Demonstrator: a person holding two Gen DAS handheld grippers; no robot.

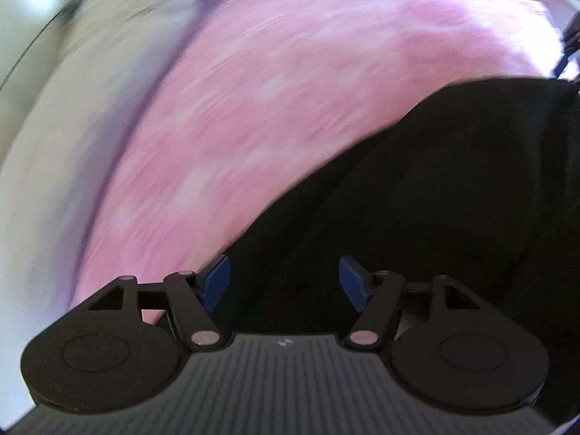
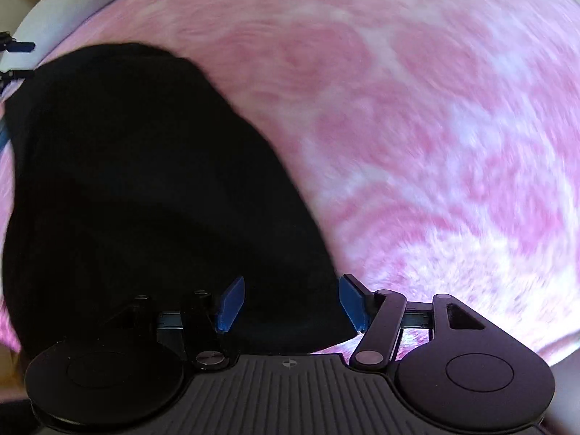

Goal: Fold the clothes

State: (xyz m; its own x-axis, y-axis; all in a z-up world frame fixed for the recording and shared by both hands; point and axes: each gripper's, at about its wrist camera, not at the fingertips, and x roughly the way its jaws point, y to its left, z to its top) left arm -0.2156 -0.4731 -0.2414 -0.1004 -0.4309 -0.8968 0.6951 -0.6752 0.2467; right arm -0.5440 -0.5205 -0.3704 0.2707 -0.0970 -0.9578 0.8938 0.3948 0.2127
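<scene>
A black garment (image 1: 417, 188) lies on a pink patterned cover (image 1: 272, 90); both views are blurred by motion. In the left wrist view my left gripper (image 1: 284, 282) stands open above the garment's left edge, its blue pads (image 1: 217, 282) apart with nothing pressed between them. In the right wrist view the same black garment (image 2: 145, 181) fills the left half over the pink cover (image 2: 435, 127). My right gripper (image 2: 291, 302) is open above the garment's lower right corner, blue pads (image 2: 232, 302) clear of the cloth.
A pale surface (image 1: 54, 145) borders the pink cover on the left in the left wrist view. A dark part of the other gripper (image 2: 14, 47) shows at the far left edge of the right wrist view.
</scene>
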